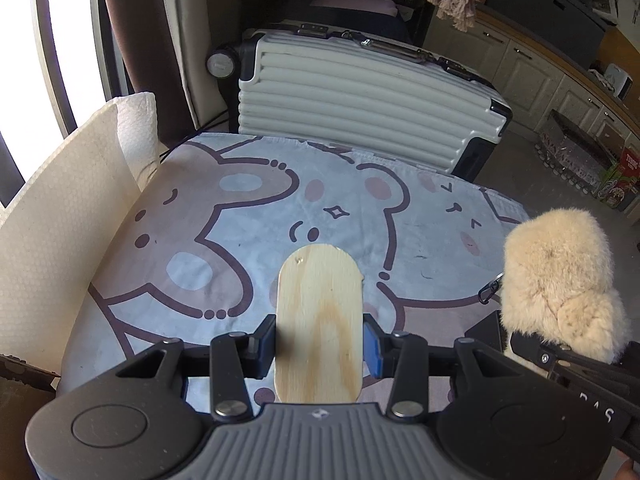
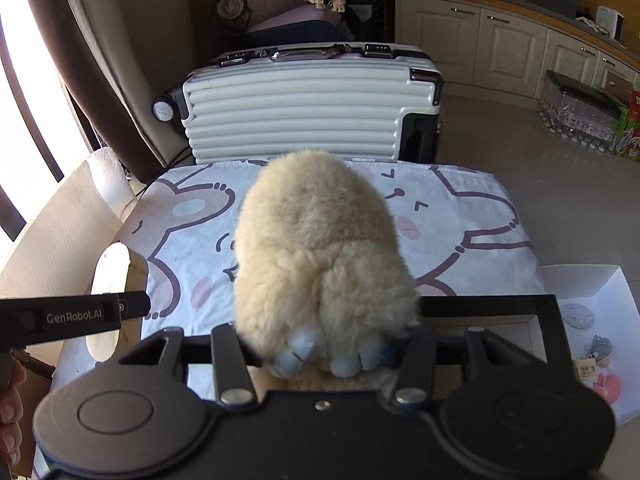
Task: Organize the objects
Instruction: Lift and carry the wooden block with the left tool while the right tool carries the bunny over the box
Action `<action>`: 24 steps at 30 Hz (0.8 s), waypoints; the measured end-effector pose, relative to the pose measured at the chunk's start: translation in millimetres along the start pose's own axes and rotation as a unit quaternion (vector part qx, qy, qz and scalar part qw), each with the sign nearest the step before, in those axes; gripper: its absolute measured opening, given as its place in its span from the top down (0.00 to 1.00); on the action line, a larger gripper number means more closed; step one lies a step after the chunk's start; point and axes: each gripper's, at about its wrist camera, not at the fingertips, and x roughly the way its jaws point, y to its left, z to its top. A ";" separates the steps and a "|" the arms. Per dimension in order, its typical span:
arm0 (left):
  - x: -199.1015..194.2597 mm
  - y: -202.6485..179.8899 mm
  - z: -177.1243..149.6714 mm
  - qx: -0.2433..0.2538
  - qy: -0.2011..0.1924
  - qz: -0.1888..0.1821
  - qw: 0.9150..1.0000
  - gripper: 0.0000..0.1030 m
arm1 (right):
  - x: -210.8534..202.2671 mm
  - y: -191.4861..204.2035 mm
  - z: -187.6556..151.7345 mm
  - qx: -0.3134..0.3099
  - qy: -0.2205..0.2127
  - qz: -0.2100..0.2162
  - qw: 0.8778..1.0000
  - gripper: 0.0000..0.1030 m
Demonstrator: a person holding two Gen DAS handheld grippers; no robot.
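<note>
White ribbed suitcase (image 1: 360, 96) behind bear-print cloth (image 1: 240, 216), paper towel (image 1: 60, 216) alongside.

Wooden board (image 1: 318, 328) sitting in left gripper (image 1: 319, 344) above worktop (image 1: 240, 216), plush toy (image 2: 320, 256) in right gripper (image 2: 326, 354) to its right, suitcase (image 1: 360, 92) standing behind.

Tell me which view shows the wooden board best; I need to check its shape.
The left wrist view: the board lies face-on, rounded end clear, clamped in the left gripper. The right wrist view shows only its edge at the left, partly hidden.
</note>
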 end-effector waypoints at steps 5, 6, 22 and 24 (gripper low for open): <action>-13.2 -10.7 -2.5 0.011 -0.016 -0.007 1.000 0.57 | -19.1 -2.5 1.7 0.013 -0.020 -0.007 1.000 0.52; -13.6 -12.2 -3.1 0.012 -0.017 -0.007 1.000 0.57 | -22.0 -3.2 0.6 0.017 -0.024 -0.006 1.000 0.52; 0.7 -32.1 -9.5 0.016 -0.012 -0.032 0.999 0.57 | -26.7 -29.6 -10.2 0.021 -0.035 -0.024 0.999 0.52; 2.7 -36.1 -9.7 0.012 -0.012 -0.043 0.999 0.57 | -26.4 -34.8 -9.9 0.024 -0.037 -0.030 0.999 0.52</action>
